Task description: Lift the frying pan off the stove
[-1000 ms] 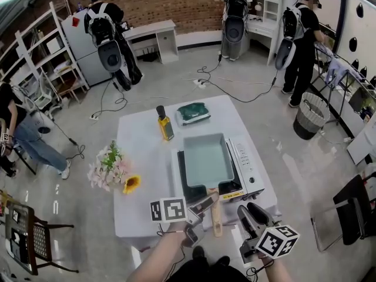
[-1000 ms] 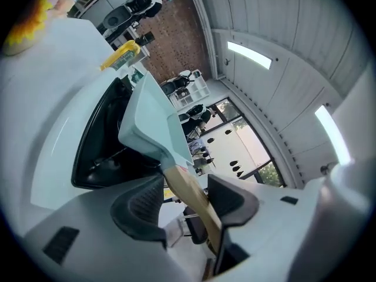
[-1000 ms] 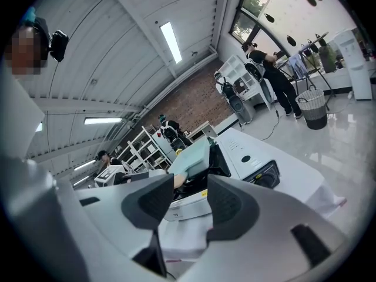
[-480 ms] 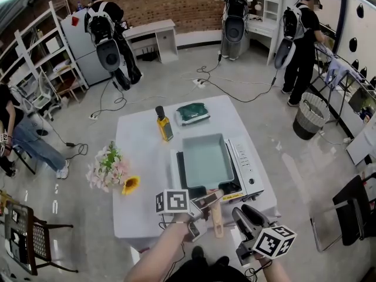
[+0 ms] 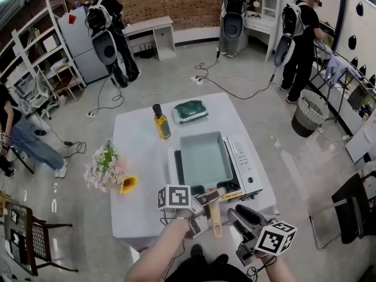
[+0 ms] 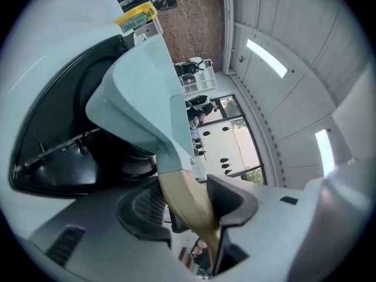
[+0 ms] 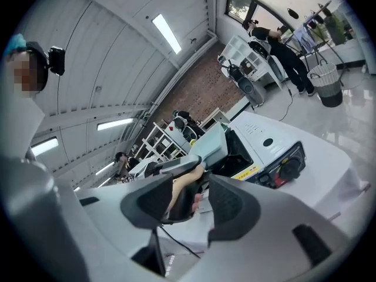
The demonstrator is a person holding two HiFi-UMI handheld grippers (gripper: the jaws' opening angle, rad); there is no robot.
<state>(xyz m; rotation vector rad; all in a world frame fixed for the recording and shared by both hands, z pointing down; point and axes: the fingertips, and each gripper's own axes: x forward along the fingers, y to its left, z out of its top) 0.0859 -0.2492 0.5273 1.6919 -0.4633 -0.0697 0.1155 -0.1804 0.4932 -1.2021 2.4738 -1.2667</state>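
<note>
Head view: the pan (image 5: 205,157) sits on the stove (image 5: 251,170) at centre frame, its handle (image 5: 216,221) clamped by the left gripper (image 5: 211,200). The right gripper (image 5: 239,211) hangs at lower right.
Left gripper view: the jaws pinch the handle near the pan, so the lift likely wants a straight rise and a firm wrist.
Right gripper view: the jaws gape, empty.

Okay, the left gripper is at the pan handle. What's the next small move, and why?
Probably raise the left gripper straight up, keeping the pan level. Its jaws look closed on the handle, and the pan sits flat on the stove, not yet lifted. The right gripper is open and empty, so the left alone has a hold.
</note>
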